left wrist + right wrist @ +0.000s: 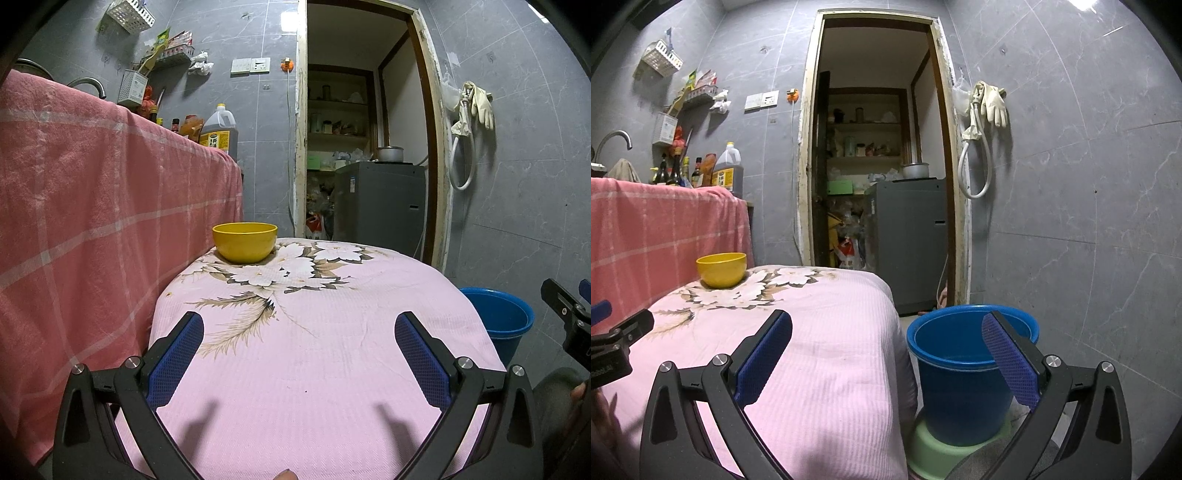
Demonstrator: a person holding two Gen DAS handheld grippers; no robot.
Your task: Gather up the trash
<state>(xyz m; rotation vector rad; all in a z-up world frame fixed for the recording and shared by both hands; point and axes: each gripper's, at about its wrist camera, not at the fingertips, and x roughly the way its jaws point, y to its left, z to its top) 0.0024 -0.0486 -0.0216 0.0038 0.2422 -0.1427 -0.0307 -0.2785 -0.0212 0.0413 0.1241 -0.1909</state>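
At the bottom of each frame, the left gripper (299,332) and right gripper (886,332) stood spread apart, holding nothing. Right of the pink cloth (820,332) sat the blue bucket (960,391); further up-left, a yellow bowl (245,242), contents hidden.

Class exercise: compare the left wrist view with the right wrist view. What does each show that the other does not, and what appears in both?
Only the left wrist view shows the left gripper, open over the pink floral cloth, from behind its own fingers.

Only the right wrist view shows the green basin under the blue bucket, the inside of that bucket, and the right gripper, open, from behind its own fingers.

Both show the yellow bowl, the floral cloth, the bucket, the doorway and the rubber gloves hanging on the wall.
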